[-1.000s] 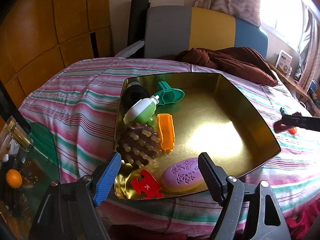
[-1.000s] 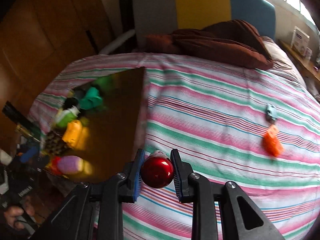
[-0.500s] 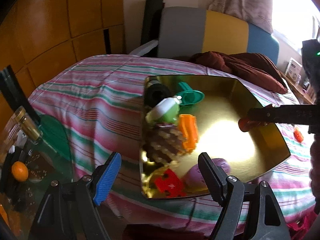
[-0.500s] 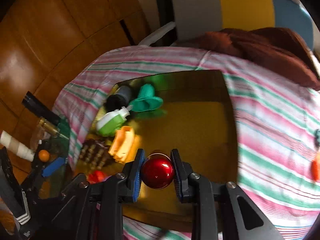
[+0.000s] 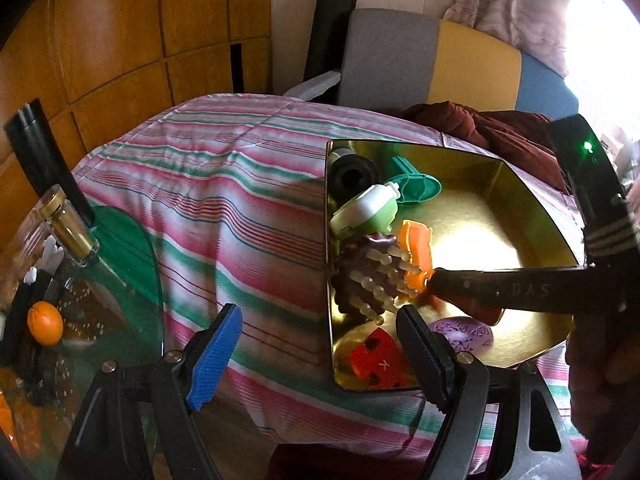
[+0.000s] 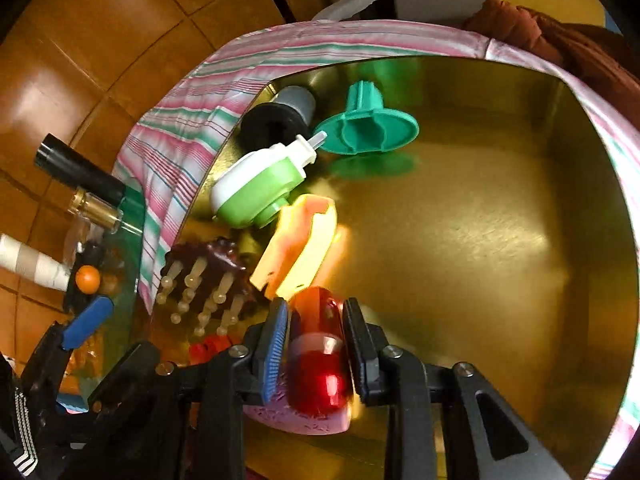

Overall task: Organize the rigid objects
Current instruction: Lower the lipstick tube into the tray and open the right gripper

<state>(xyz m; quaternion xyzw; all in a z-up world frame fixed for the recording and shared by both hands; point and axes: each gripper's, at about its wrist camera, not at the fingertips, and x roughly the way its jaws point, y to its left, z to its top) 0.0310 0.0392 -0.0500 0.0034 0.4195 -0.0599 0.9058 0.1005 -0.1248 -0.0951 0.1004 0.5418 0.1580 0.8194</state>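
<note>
A gold tray lies on the striped bed. It holds a black cylinder, a teal stamp, a green-and-white dispenser, an orange toy, a brown spiked brush, a red puzzle piece and a purple soap. My right gripper is shut on a shiny red object, low over the tray beside the orange toy and above the soap. Its finger reaches across the left wrist view. My left gripper is open and empty at the tray's near left corner.
A glass table at the left carries a gold-capped bottle and an orange ball. A brown cloth and a grey, yellow and blue headboard lie behind the tray. Wooden panels line the left wall.
My right gripper carried the red object from over the bed into the tray and lowered it by the orange toy. My left gripper shifted left, staying open.
</note>
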